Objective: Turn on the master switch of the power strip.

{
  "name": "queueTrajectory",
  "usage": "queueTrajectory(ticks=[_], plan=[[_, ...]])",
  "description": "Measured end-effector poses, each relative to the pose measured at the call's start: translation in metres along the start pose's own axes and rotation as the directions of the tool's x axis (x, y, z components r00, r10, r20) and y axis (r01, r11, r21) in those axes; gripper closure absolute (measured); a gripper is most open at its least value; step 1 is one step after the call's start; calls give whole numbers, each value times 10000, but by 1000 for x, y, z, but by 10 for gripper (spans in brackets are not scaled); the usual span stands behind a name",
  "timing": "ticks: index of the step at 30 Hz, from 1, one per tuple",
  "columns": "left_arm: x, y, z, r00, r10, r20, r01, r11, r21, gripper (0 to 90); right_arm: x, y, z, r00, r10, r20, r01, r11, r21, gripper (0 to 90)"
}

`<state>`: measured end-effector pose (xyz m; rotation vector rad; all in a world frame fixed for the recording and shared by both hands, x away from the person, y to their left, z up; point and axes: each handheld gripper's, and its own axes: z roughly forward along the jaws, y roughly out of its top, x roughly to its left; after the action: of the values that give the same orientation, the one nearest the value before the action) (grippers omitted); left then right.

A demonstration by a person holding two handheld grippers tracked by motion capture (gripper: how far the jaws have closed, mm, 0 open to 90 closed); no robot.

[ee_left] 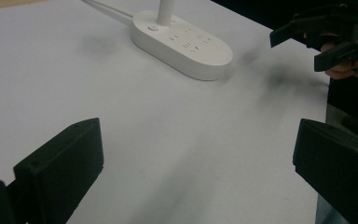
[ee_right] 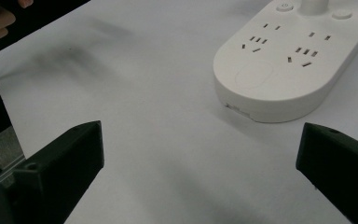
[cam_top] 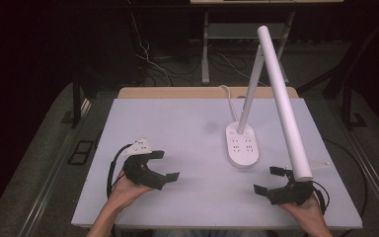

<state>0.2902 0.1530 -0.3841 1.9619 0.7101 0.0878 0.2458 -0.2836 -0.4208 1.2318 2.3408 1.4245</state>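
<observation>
A white desk lamp stands on the table, its oval base point(cam_top: 242, 144) carrying power sockets and two buttons. Its stem rises from the base's far end and a long white light bar point(cam_top: 284, 98) slants down toward the near right. My left gripper point(cam_top: 165, 164) is open at the near left, nothing between its jaws. My right gripper point(cam_top: 269, 180) is open at the near right, under the bar's low end. The left gripper view has the base point(ee_left: 182, 44) ahead and my right gripper point(ee_left: 319, 44) at the upper right. In the right gripper view the base point(ee_right: 284, 65) lies close ahead on the right.
A white cord point(cam_top: 229, 103) runs from the lamp base off the table's far edge. The white table top point(cam_top: 177, 123) has bare room left of the lamp. A small pale piece point(cam_top: 321, 165) lies near the right edge. Cables and metal frames point(cam_top: 205, 54) stand on the floor behind.
</observation>
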Motion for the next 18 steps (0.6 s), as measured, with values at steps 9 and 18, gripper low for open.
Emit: queueTrajectory(ticks=[9,18], plan=[[5,20,12,9995,290,109,-294,9991,314,6,0,0,0,10000,11,25,-11,10000,-15,2],[7,36,26,9985,495,238,-510,9965,665,7,1,0,-2,10000,-60,33,60,10000,12,3]])
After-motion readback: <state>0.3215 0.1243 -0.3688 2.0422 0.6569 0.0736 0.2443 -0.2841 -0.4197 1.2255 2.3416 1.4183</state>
